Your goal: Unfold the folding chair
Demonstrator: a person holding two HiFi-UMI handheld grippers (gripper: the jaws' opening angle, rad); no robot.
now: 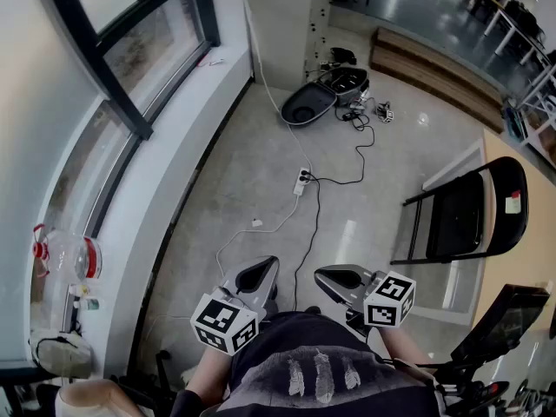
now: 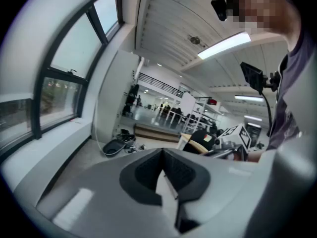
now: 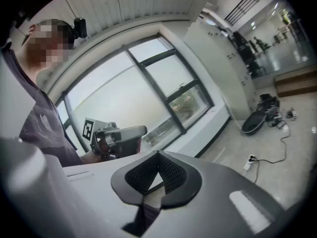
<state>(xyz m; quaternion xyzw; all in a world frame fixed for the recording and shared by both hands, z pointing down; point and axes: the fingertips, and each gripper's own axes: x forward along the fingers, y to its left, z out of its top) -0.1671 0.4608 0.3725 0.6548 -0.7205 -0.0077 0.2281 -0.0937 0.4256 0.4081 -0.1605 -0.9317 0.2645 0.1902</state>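
- The left gripper (image 1: pixel 259 274) and right gripper (image 1: pixel 335 277) hold nothing, jaws closed.
- The folding chair (image 1: pixel 473 211) stands folded at 2 o'clock; approach, then open both jaws.

A grey tiled floor (image 1: pixel 261 155) runs along a long window (image 1: pixel 130 76) with a dark frame and a pale sill (image 1: pixel 187 146). On the floor lies a white power strip (image 1: pixel 301 182). A black cable (image 1: pixel 347 182) curls from it toward an open dark case (image 1: pixel 313 102) near a white pillar (image 1: pixel 282 24). A low wooden step (image 1: pixel 434 72) lies past the case. A clear plastic jug (image 1: pixel 65 257) with red fittings stands by the window. A dark screen (image 1: pixel 508 320) on a stand shows at the lower right.
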